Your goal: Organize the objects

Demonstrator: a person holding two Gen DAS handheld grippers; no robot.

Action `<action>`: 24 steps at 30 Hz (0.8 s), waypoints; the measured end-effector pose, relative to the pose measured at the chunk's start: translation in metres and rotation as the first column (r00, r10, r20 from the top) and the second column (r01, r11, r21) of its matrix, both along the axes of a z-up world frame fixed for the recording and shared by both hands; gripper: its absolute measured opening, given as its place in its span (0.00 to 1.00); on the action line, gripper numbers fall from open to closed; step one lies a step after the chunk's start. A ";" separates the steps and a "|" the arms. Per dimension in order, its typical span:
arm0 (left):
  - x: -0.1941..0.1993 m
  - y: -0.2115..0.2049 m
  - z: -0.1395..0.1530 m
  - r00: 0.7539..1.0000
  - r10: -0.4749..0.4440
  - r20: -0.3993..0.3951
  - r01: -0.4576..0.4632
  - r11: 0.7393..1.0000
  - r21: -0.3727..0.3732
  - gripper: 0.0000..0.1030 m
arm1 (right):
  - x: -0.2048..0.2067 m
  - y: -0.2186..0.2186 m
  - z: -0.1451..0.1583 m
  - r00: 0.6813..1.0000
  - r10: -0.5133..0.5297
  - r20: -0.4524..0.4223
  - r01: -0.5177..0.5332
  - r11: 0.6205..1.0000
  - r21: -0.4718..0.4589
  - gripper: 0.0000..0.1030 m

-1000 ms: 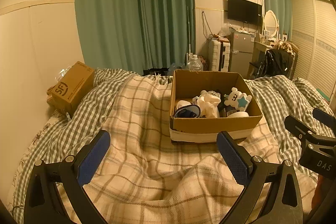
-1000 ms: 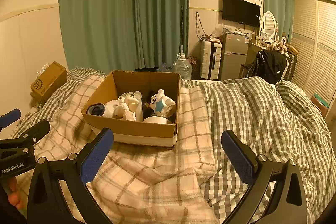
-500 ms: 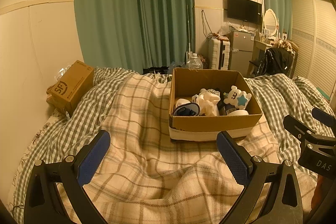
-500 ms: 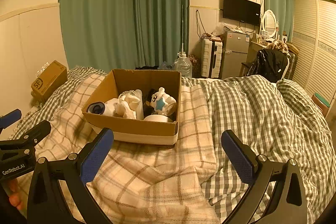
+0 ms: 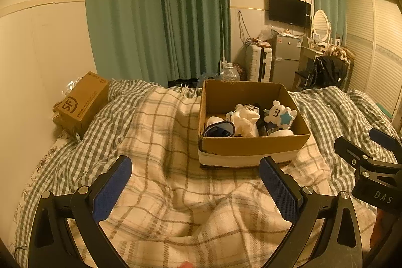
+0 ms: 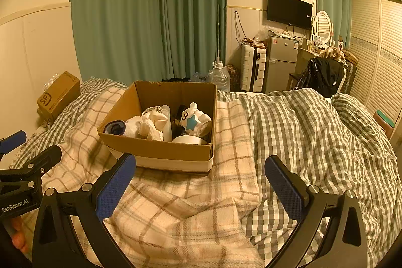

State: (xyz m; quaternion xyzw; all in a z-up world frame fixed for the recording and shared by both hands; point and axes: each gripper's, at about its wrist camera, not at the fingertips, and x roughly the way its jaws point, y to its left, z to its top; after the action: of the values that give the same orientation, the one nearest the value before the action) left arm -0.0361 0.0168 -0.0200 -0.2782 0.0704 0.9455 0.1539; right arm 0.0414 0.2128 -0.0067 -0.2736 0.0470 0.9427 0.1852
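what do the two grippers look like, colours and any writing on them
Both are matte black frames with silver rivets and triangular cut-outs, their jaws faced with textured blue pads. The left gripper shows white "GenRobot.AI" lettering in the right wrist view; the right gripper shows white "DAS" in the left wrist view. Bare fingertips show, no sleeves or cables.

Sits slightly lower in both wrist views than a second ago: open brown cardboard box (image 5: 253, 142) (image 6: 160, 151) of small toys on the cream plaid blanket (image 5: 163, 142) (image 6: 226, 167). Marginally more far wall above.
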 end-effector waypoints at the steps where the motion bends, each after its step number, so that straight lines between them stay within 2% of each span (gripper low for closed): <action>1: 0.000 0.000 0.000 1.000 0.002 -0.002 -0.002 1.000 -0.001 1.00 | 0.000 0.000 0.000 1.000 0.000 0.000 0.000 1.000 0.000 1.00; 24: 0.001 0.001 0.001 1.000 0.007 -0.007 -0.007 1.000 0.001 1.00 | 0.001 0.000 -0.003 1.000 0.000 0.003 0.000 1.000 -0.002 1.00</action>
State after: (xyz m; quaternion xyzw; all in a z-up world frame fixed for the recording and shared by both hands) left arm -0.0351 0.0173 -0.0189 -0.2748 0.0694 0.9471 0.1504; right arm 0.0419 0.2128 -0.0093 -0.2753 0.0478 0.9422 0.1850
